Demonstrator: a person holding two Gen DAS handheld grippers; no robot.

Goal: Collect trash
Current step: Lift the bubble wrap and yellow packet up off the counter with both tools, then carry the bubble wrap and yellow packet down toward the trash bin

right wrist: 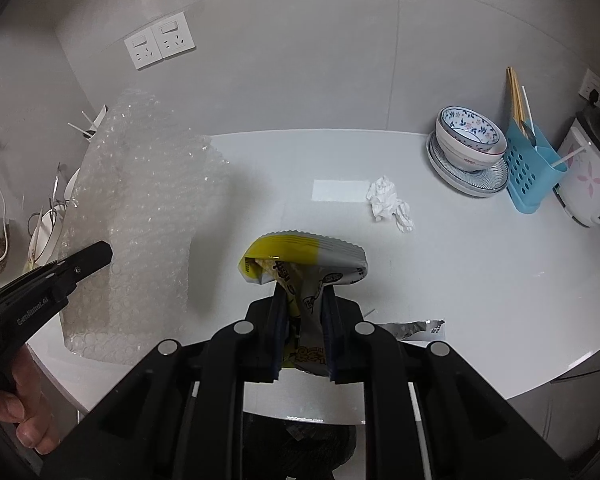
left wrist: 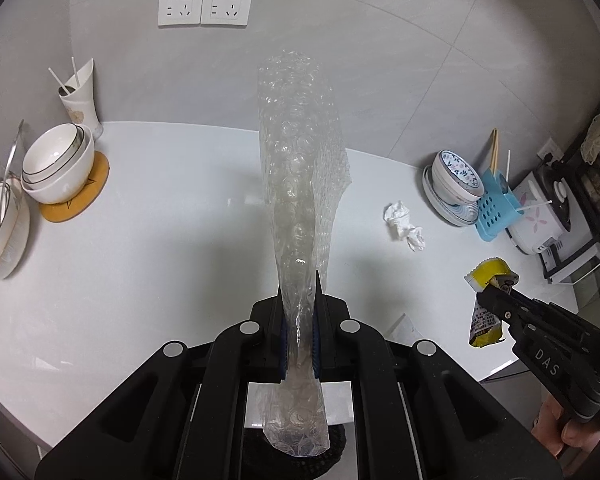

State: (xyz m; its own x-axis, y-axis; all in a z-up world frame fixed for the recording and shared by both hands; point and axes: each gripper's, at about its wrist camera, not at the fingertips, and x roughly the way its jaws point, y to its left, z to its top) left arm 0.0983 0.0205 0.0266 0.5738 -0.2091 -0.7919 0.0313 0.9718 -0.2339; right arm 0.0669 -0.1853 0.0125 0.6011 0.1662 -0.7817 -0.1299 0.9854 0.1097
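The left claw (left wrist: 299,284) is pinching a long sheet of bubble wrap (left wrist: 300,168), which stands up from its jaws above the white counter (left wrist: 160,240); the sheet's lower end hangs behind the jaws over a dark bin (left wrist: 336,452) below the counter's near edge. The right claw (right wrist: 305,292) is clamped on a yellow and grey snack wrapper (right wrist: 304,256), held above the near edge of the counter. A torn silver scrap (right wrist: 414,326) lies just right of it, near the same edge. Farther out, a crumpled white tissue (right wrist: 390,204) rests on the counter toward the back right corner. At that corner a floral bowl (right wrist: 470,136) sits nested on stacked plates, beside a blue perforated caddy (right wrist: 532,172) holding chopsticks. At the left edge, white bowls (left wrist: 58,164) are nested together on an orange mat (left wrist: 78,196), and a white cup (left wrist: 80,100) behind them holds thin sticks.
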